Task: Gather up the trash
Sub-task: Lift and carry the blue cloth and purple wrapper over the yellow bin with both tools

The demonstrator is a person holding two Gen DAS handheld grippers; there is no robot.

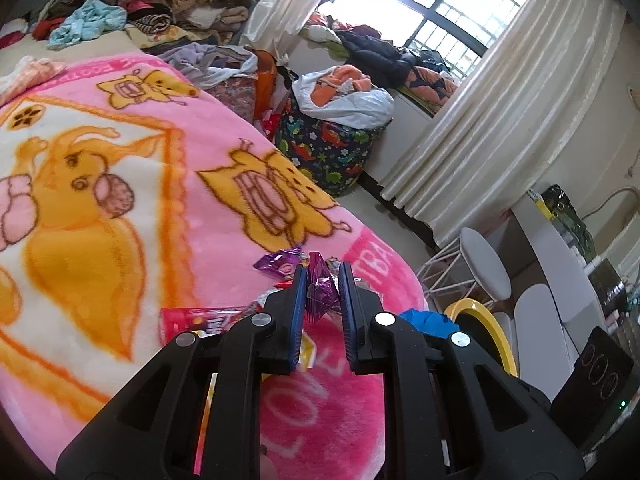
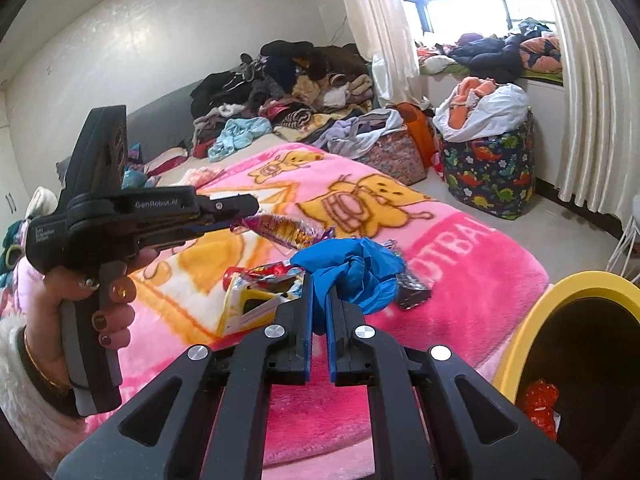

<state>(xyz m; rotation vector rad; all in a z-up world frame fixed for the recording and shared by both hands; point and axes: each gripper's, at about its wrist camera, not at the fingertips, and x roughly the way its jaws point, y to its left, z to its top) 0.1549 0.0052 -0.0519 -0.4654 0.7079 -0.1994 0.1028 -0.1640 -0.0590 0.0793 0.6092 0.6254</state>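
blue crumpled plastic point(image 2: 352, 276) sits between the fingers of the right gripper point(image 2: 319, 292) in the centre of the right wrist view; the jaws are narrow and pinch it above the pink blanket point(image 2: 472, 264). at the left of this same view the left gripper point(image 2: 244, 210) is held in a hand point(image 2: 100, 304) with dark painted nails, and its tips clamp the end of a purple wrapper point(image 2: 280, 232) that hangs out to the right.

in the left wrist view the left gripper point(image 1: 323, 280) is at the lower centre, its blue pads close together on the purple wrapper point(image 1: 320, 292). more wrappers lie on the blanket near the middle of the right wrist view: a red and yellow one point(image 2: 256, 300) just left of the right gripper and a dark one point(image 2: 412, 292) just right of the blue plastic.

a yellow bin point(image 2: 532, 320) stands at the lower right, beside the bed edge, with something red point(image 2: 542, 404) inside. clothes pile point(image 2: 288, 92) fills the upper middle, near the window curtain point(image 2: 376, 32).
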